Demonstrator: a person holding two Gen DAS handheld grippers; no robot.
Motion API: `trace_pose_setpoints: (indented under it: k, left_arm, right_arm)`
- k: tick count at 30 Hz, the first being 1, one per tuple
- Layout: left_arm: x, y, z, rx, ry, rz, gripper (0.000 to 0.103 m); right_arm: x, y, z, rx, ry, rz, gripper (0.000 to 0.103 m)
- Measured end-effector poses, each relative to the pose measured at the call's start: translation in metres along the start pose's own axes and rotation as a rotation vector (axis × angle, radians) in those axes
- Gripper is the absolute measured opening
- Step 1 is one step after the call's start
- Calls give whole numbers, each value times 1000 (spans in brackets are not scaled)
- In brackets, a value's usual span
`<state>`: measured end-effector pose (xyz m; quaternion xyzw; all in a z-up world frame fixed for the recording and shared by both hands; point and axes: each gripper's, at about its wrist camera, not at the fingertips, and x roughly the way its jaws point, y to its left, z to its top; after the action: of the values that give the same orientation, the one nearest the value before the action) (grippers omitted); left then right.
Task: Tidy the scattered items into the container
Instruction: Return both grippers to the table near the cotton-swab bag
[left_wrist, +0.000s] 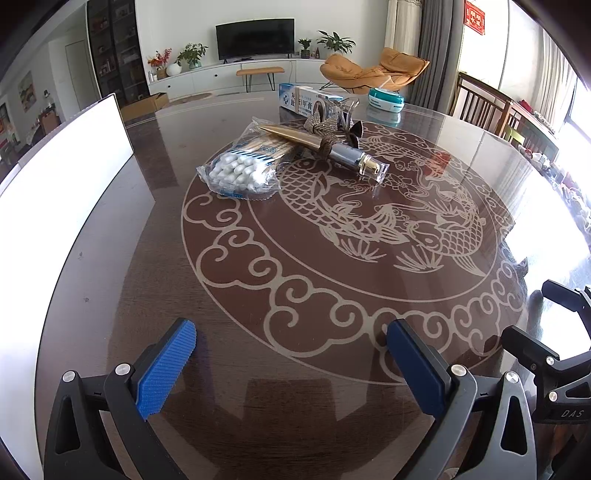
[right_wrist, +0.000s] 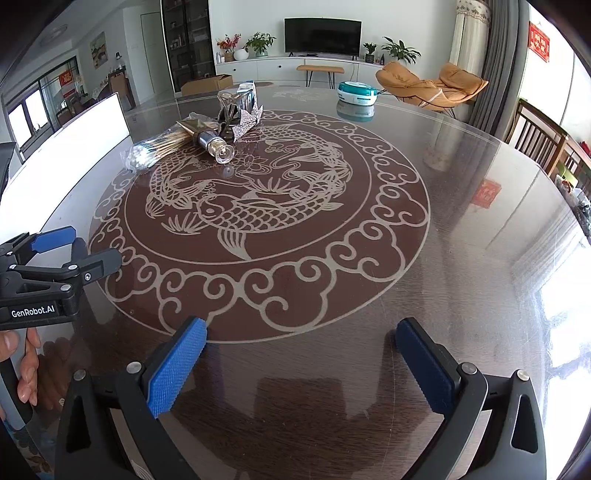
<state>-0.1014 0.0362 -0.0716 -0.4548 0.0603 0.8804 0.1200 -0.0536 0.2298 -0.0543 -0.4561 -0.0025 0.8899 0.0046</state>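
A heap of items lies at the far side of the round table: a bag of cotton swabs (left_wrist: 242, 168) (right_wrist: 147, 149), a gold tube with a clear cap (left_wrist: 332, 147) (right_wrist: 207, 136), a patterned hair clip (left_wrist: 325, 123) (right_wrist: 245, 120) and a toothpaste box (left_wrist: 308, 101) (right_wrist: 245, 90). A white container (left_wrist: 62, 173) (right_wrist: 70, 140) stands at the left table edge. My left gripper (left_wrist: 291, 363) (right_wrist: 77, 251) is open and empty above the near table. My right gripper (right_wrist: 301, 363) (left_wrist: 532, 314) is open and empty beside it.
A teal and white round box (left_wrist: 386, 99) (right_wrist: 356, 92) sits at the table's far edge. The glass-topped table (right_wrist: 461, 221) has a fish pattern in the middle. Wooden chairs (right_wrist: 539, 140) stand at the right.
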Motion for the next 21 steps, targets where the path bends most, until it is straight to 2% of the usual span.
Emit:
trace_pose_setpoints:
  k: [15, 21]
  left_arm:
    - [0, 0, 0, 0, 0, 1, 103]
    - [-9, 4, -11, -17, 4, 14, 103]
  right_arm:
    - [1, 0, 0, 1, 0, 2, 103]
    - [1, 1, 0, 0, 0, 2, 103]
